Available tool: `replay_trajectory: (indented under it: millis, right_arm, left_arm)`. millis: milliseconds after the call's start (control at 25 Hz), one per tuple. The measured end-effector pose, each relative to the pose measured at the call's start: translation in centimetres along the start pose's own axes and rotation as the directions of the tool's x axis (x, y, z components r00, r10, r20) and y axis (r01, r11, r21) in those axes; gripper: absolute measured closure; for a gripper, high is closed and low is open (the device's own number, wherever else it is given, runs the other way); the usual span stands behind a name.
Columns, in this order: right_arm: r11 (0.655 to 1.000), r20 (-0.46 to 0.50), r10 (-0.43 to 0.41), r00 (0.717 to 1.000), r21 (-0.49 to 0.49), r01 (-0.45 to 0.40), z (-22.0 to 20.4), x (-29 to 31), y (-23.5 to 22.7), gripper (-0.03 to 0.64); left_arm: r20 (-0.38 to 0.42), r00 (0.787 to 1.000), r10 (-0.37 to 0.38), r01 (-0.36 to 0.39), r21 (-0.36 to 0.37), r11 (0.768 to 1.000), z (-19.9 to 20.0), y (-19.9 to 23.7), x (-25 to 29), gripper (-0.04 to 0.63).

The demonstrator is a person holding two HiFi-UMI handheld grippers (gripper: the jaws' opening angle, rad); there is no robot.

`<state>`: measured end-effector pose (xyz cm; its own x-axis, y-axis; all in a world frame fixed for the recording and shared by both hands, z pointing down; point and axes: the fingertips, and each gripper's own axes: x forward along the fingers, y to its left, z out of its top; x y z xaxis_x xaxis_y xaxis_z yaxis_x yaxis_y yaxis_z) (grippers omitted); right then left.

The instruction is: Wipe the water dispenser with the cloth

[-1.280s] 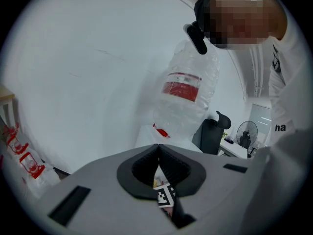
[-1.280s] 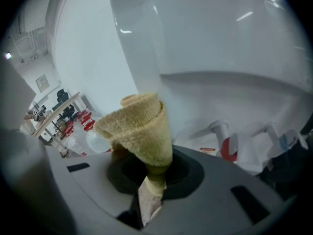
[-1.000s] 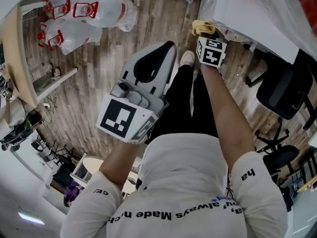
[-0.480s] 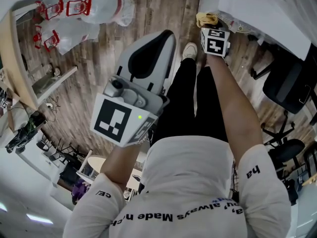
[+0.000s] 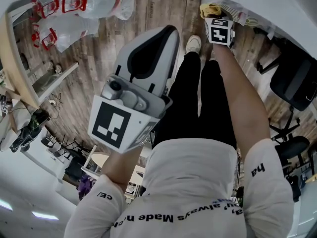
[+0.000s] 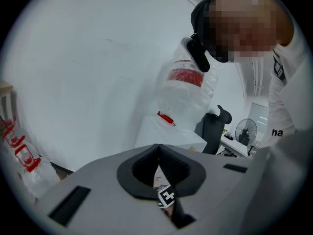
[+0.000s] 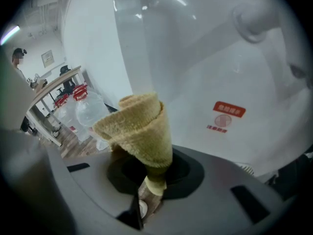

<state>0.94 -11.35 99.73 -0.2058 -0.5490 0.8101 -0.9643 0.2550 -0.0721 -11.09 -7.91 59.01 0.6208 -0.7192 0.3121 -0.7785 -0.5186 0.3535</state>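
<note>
Yellow cloth [image 7: 139,131] sat pinched in the right claw [image 7: 149,173] beside the white dispenser [image 7: 210,67]; wiping seemingly all ahead. The left claw [image 6: 159,163] was pressed together, empty.

Wood plank floor [image 5: 104,58] down there, with a couple of big clear water jugs [image 5: 99,4] with red labels parked at the far end, near a light wooden table [image 5: 12,68]. There's also a black office chair [image 5: 297,81] off to the right, and a standing fan [image 6: 246,129] in the background.
</note>
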Motion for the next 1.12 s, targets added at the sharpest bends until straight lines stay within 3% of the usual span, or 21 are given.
replay_trajectory:
  millis: [240,480,1120]
  right_arm:
    - [0.999,-0.001,0.024,1.0,-0.029,-0.024,0.0,0.3,0.0,0.554]
    - [0.994,0.03,0.091,0.995,-0.056,-0.089,1.5,-3.3,0.8,0.554]
    - [0.987,0.153,0.144,0.978,-0.091,-0.131,5.2,-22.8,-0.5,0.554]
  left_arm:
    - [-0.006,1.0,-0.003,0.003,0.001,1.0,-0.4,-0.2,0.0,0.577]
    - [0.008,1.0,-0.02,0.02,0.017,1.0,1.1,-1.4,0.2,0.577]
    - [0.058,0.994,-0.09,0.085,0.074,0.994,7.8,-6.2,0.5,0.577]
